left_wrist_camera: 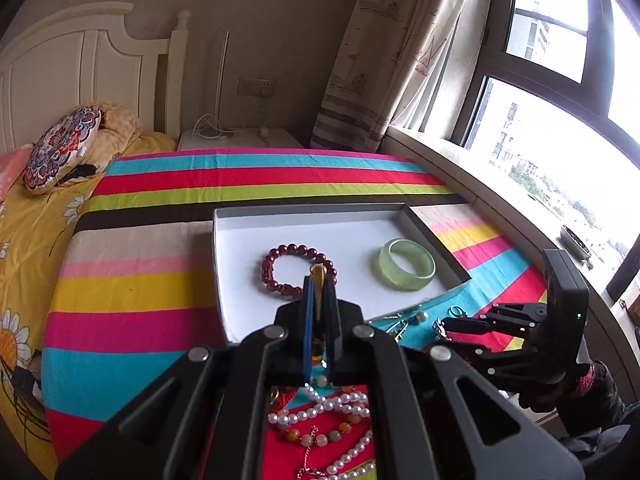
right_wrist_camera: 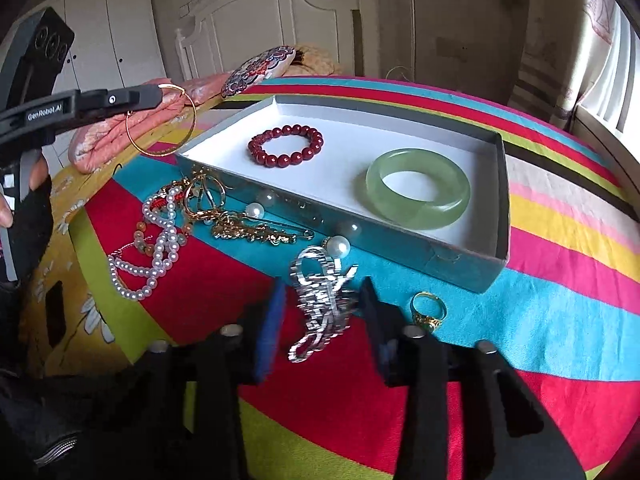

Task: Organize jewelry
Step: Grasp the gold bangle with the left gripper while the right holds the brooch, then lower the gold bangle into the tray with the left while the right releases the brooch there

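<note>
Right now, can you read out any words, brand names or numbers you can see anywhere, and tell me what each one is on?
"GenRobot.AI": white letters on the side of the black left hand-held gripper, seen from the right wrist camera.
The curtain by the window carries drawn boat pictures, with no writing that can be read.
No other text shows: the box, the jewelry and the striped bedspread carry none.

A dark red bead bracelet (right_wrist_camera: 285, 145) and a pale green bangle (right_wrist_camera: 418, 193) are seen in a white-lined grey box (right_wrist_camera: 460, 258); bright multicoloured stripes are shown on the cloth (right_wrist_camera: 560, 312); white pearls (right_wrist_camera: 160, 248) are seen
</note>
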### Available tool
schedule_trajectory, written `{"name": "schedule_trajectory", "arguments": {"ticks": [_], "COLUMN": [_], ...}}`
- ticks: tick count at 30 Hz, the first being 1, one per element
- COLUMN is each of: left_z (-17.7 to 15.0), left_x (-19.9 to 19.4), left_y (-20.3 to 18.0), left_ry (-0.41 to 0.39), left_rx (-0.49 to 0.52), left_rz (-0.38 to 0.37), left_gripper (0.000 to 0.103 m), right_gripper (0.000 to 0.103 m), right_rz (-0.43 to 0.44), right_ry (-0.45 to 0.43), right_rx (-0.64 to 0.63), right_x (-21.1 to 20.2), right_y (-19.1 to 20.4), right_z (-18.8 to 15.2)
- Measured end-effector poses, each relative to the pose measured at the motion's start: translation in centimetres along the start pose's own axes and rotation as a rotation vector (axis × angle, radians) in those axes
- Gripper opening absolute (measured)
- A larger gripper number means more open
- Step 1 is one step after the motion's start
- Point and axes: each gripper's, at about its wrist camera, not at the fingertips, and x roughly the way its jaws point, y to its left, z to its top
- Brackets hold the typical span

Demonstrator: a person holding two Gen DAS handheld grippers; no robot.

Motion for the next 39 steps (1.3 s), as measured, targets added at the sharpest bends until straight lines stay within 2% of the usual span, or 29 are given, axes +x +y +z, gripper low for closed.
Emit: {"name": "schedule_trajectory", "arguments": {"ticks": [5,11,16,19,23,26,28,29,30,31,32,33,34,36,39], "left_z": [1.8,5.3,7.0,7.2,6.6,6.0,5.9,5.9,5.8,5.9,5.9,6.0,6.0,6.2,6.1], "left_x": [1.8,5.6,9.7,12.2,15.9,17.8,18.3,18.3,18.2,17.9,17.5,16.9,16.3,15.1,12.2], "left_y": [-0.8,-1.4,-2.0,-2.1,-1.2,0.3,1.7,2.3,2.9,3.2,3.4,3.6,3.7,3.9,4.8], "left_ry": [0.012,0.019,0.059,0.089,0.151,0.187,0.2,0.206,0.213,0.207,0.194,0.18,0.164,0.145,0.083], "left_rx": [0.045,0.027,-0.036,-0.075,-0.111,-0.143,-0.171,-0.191,-0.207,-0.212,-0.215,-0.219,-0.218,-0.227,-0.281], "left_rz": [-0.008,-0.086,-0.189,-0.224,-0.199,-0.147,-0.12,-0.115,-0.12,-0.118,-0.112,-0.109,-0.107,-0.105,-0.106], "left_gripper": [0.004,0.004,0.004,0.004,0.004,0.005,0.005,0.01,0.016,0.035,0.058,0.067,0.072,0.072,0.08], "right_gripper": [0.031,0.031,0.031,0.031,0.031,0.031,0.032,0.032,0.039,0.047,0.065,0.074,0.074,0.074,0.074], "right_rz": [0.017,-0.011,0.003,-0.017,-0.111,-0.197,-0.204,-0.198,-0.197,-0.194,-0.192,-0.19,-0.184,-0.168,-0.13], "right_ry": [-0.061,-0.118,-0.093,-0.055,0.016,0.066,0.072,0.067,0.06,0.048,0.033,0.011,-0.013,-0.051,-0.116], "right_rx": [0.017,0.051,0.146,0.187,0.167,0.137,0.149,0.158,0.163,0.171,0.18,0.188,0.192,0.198,0.179], "right_x": [-1.1,-1.5,1.3,3.4,6.3,8.2,8.7,8.7,8.5,8.2,7.8,7.1,6.3,4.6,1.7], "right_y": [-0.5,-3.3,-6.9,-8.5,-9.4,-9.5,-9.8,-10.0,-10.0,-10.0,-10.1,-10.2,-10.0,-9.7,-8.4], "right_z": [0.7,5.1,9.1,11.1,12.7,13.0,13.0,12.9,12.8,12.7,12.5,12.3,12.0,11.5,10.1]}}
